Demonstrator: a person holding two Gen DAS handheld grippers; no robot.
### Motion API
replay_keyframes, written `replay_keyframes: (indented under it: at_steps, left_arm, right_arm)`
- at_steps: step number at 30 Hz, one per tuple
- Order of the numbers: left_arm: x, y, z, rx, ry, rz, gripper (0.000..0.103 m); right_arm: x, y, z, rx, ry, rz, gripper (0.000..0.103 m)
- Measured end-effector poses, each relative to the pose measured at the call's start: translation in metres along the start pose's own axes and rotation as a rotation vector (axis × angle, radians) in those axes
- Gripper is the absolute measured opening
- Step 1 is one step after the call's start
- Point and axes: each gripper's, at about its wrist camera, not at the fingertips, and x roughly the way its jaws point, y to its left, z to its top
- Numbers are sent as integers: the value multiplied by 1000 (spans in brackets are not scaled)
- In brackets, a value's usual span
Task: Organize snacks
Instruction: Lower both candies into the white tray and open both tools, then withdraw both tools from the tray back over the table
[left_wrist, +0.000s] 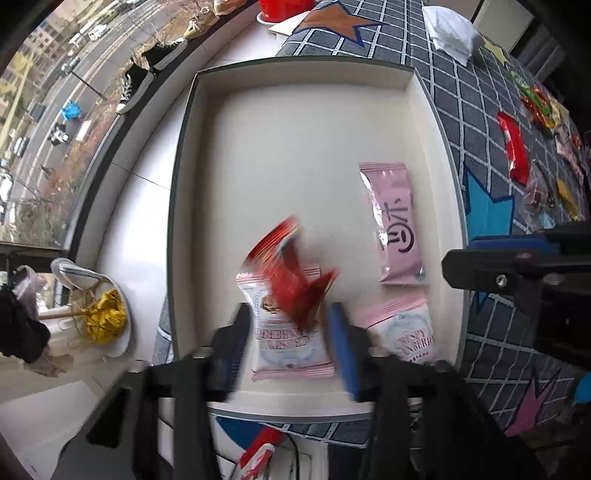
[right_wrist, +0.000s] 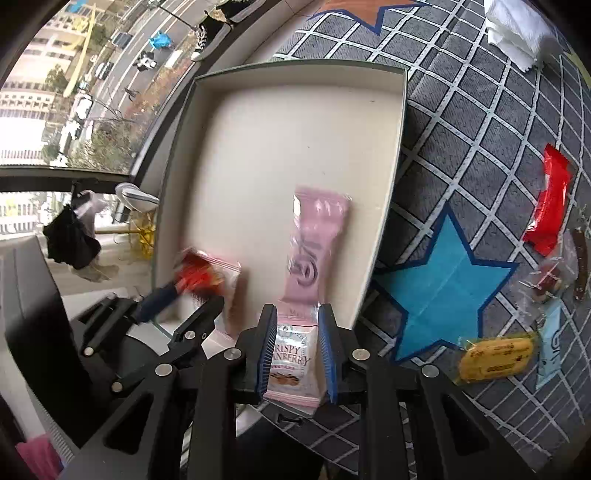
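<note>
A cream box (left_wrist: 295, 110) with dark rim lies on a patterned rug. Inside it lie a long pink packet (left_wrist: 393, 221) and two pink Crispy Cranberry packets (left_wrist: 288, 332) (left_wrist: 406, 332). A blurred red packet (left_wrist: 295, 280) is in mid-air over the left cranberry packet, just ahead of my left gripper (left_wrist: 288, 347), whose jaws are apart. In the right wrist view, my right gripper (right_wrist: 297, 347) has its jaws around a cranberry packet (right_wrist: 291, 362) at the box's (right_wrist: 295, 129) near edge. The long pink packet (right_wrist: 314, 243) lies beyond it. The left gripper (right_wrist: 177, 295) and the red packet (right_wrist: 195, 275) show at left.
More snacks lie on the rug to the right: a red packet (right_wrist: 550, 203), a yellow packet (right_wrist: 495, 358), a light blue one (right_wrist: 550, 343) and a brown stick (right_wrist: 580, 266). A white cloth (right_wrist: 517, 29) lies at the far right. A window ledge with shoes runs along the left.
</note>
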Motion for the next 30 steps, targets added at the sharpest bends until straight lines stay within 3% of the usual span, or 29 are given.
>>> replay_keyframes:
  at_steps: [1, 3, 13, 18, 30]
  left_arm:
    - [-2, -1, 0, 5, -9, 10, 73]
    - [-7, -4, 0, 20, -27, 38, 79]
    - [-32, -18, 9, 49, -61, 155, 80]
    - [-53, -23, 15, 50, -139, 214, 80]
    - [-106, -42, 38, 38, -292, 208, 82]
  right_arm:
    - [0, 0, -1, 2, -5, -20, 64]
    - [-8, -2, -3, 4, -44, -52, 90]
    - [-33, -42, -24, 93, -83, -122, 90]
    - [-41, -65, -37, 151, -89, -120, 90]
    - [-59, -101, -58, 246, -117, -108, 90]
